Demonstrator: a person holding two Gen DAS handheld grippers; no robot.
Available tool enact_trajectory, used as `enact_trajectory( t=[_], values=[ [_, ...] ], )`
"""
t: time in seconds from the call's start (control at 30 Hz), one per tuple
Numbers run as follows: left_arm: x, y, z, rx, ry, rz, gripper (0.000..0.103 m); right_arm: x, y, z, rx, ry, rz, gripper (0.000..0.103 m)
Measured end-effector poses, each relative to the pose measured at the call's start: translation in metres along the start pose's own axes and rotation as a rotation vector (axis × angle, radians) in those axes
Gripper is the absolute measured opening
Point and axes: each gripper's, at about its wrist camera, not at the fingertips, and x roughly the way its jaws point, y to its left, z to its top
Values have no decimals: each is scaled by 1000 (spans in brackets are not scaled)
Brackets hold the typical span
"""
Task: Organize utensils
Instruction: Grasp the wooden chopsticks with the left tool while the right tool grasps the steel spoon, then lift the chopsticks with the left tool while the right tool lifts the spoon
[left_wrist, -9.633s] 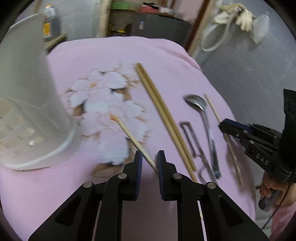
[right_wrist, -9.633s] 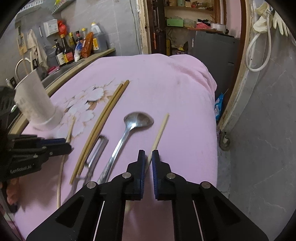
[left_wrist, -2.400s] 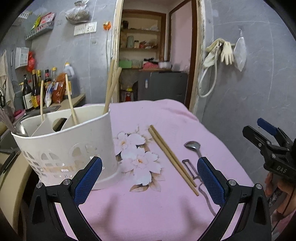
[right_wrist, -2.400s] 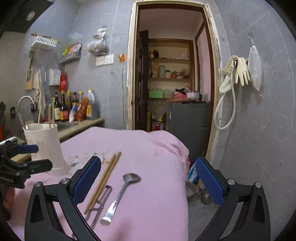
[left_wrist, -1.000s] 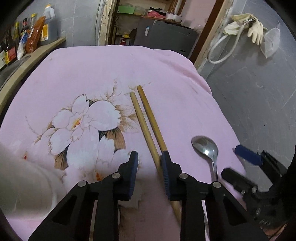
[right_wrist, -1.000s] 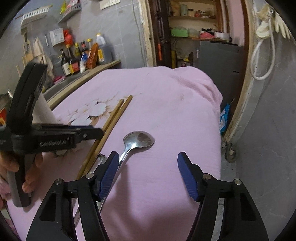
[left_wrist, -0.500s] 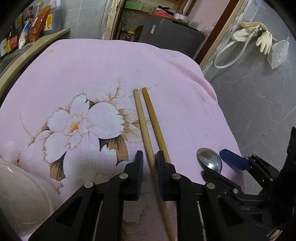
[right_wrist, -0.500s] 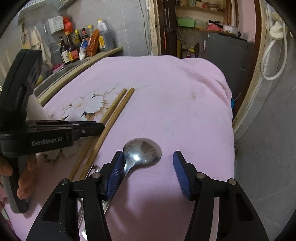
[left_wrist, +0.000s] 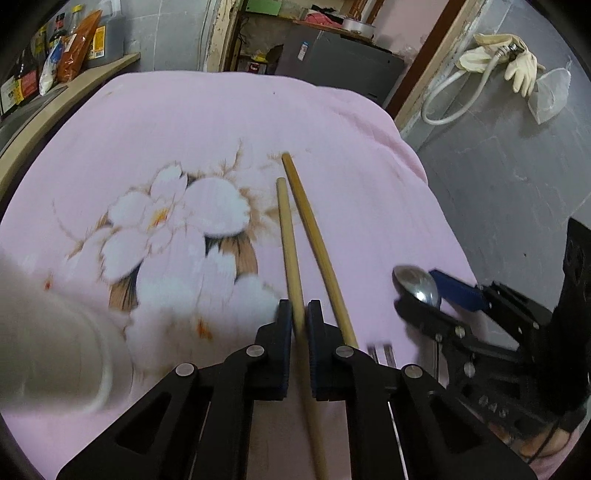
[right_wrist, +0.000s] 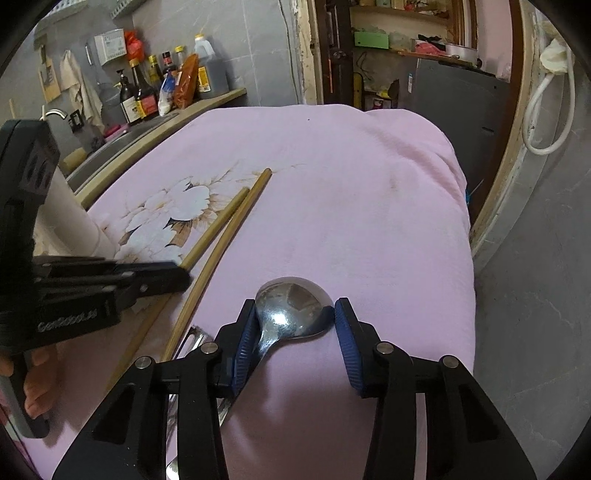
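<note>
Round wooden chopstick (left_wrist: 289, 236) in left tool (left_wrist: 299, 323)

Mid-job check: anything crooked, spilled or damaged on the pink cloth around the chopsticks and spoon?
Nothing spilled or broken. The two chopsticks no longer lie parallel: the left gripper is shut on the left chopstick, and the right chopstick angles away from it. The right gripper straddles the spoon bowl, open.

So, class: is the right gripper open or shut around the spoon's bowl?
Open. The right gripper straddles the spoon: its blue pads sit on either side of the bowl, still spread as wide as it.
</note>
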Motion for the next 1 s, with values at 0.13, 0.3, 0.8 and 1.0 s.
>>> enact_trajectory(
  t=[0.13, 0.3, 0.8, 1.0],
  values=[
    [-14, -2, -20, 43, 23, -13, 6, -12, 6, -11, 0, -27, -7, 39],
    [-29, -2, -38, 94, 57, -21, 6, -33, 21, -33, -30, -67, -18, 39],
    [-39, 4, -50, 122, 32, -98, 5, -69, 55, -66, -114, -223, -101, 39],
    [-74, 2, -69, 147, -130, -152, 4, -91, 84, -78, -236, -377, -204, 39]
  ],
)
